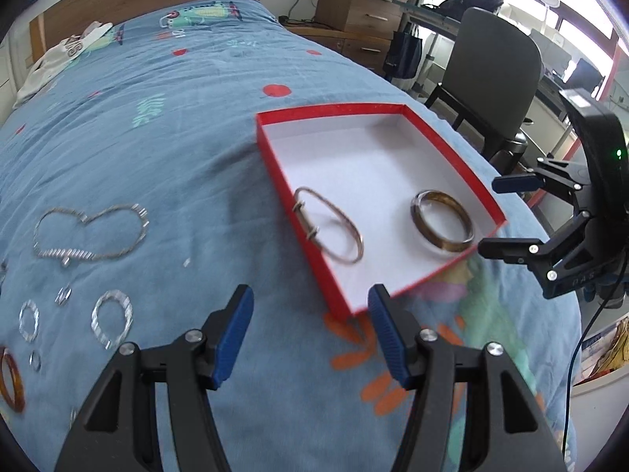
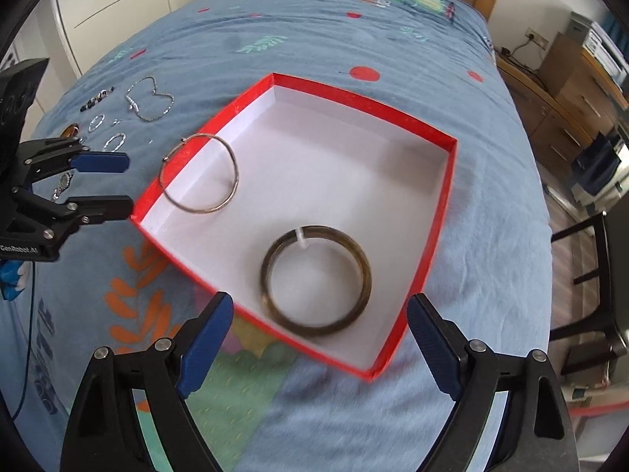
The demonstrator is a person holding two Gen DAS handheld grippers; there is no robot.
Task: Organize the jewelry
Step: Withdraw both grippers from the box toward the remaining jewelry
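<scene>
Red card: your box (image 2: 440,212) is a shallow red tray with a white floor, lying open on the bed (image 1: 165,149).
Writing: "GenRobot.AI" reads on the side of your left gripper (image 2: 106,183) in the right wrist view; the lettering on your right gripper (image 1: 507,214) is too small to read.
In the box: two bangles. One thin metal bangle (image 1: 328,225) leans tilted on the box's left wall, part of it over the rim. One thick brown bangle (image 1: 442,226) lies flat on the white floor, apart from the thin one.
Outside the box: on the blue bedspread to your left, one silver chain necklace (image 1: 88,232), two silvery rings of twisted metal (image 1: 112,316), one amber bangle (image 1: 10,383) at the frame edge, and smaller pieces too blurred to count.
Left jaws: wide apart, holding nothing, just short of the box's near corner.
Right jaws: wide apart, holding nothing, at the box's right side.
</scene>
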